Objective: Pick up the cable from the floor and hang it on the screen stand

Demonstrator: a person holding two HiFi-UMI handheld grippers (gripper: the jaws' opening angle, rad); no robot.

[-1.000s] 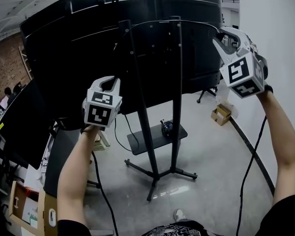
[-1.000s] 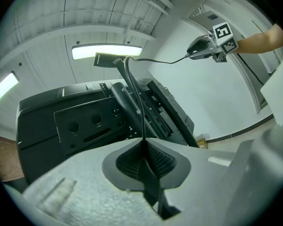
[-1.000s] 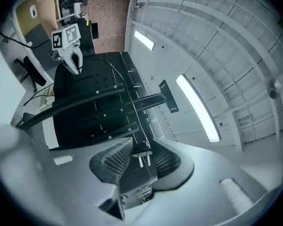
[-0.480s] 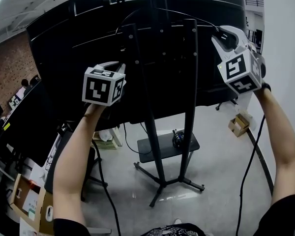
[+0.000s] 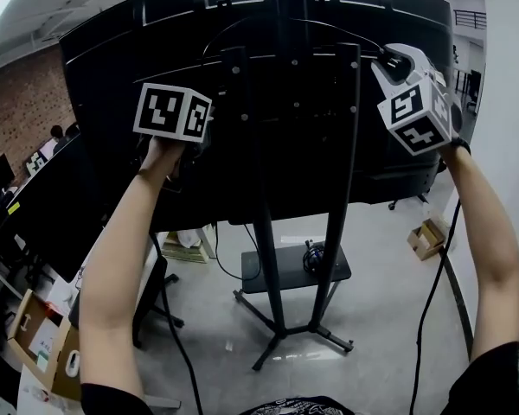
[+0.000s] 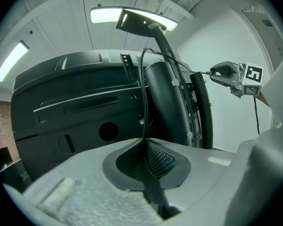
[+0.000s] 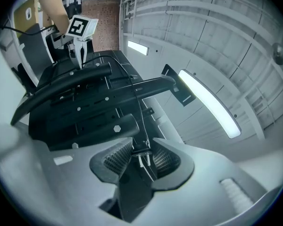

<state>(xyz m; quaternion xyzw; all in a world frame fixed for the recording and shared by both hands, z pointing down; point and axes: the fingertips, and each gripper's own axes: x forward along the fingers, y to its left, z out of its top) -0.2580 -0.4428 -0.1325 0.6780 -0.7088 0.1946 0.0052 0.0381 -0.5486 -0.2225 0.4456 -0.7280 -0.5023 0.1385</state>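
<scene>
Cable [image 6: 142, 79] spans stand [image 5: 281, 145] near upright tops. Whether it touches them is unclear.
Left gripper [image 6: 144, 147], left of stand: jaws pinched on cable.
Right gripper [image 7: 141, 158], right of stand: clamped on plug [image 7: 140, 150].
Open room above stand.
Cable faint against dark screen [image 5: 138, 67].

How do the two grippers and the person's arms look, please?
Both the left gripper and right gripper are light grey, with dark ribbed pads and a cube of black-and-white square markers. A black lead trails from each. Short black sleeves.

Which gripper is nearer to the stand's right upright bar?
Right. The right gripper sits just right of that bar, near its top end; the left gripper is by the stand's other upright, on its left side.
</scene>
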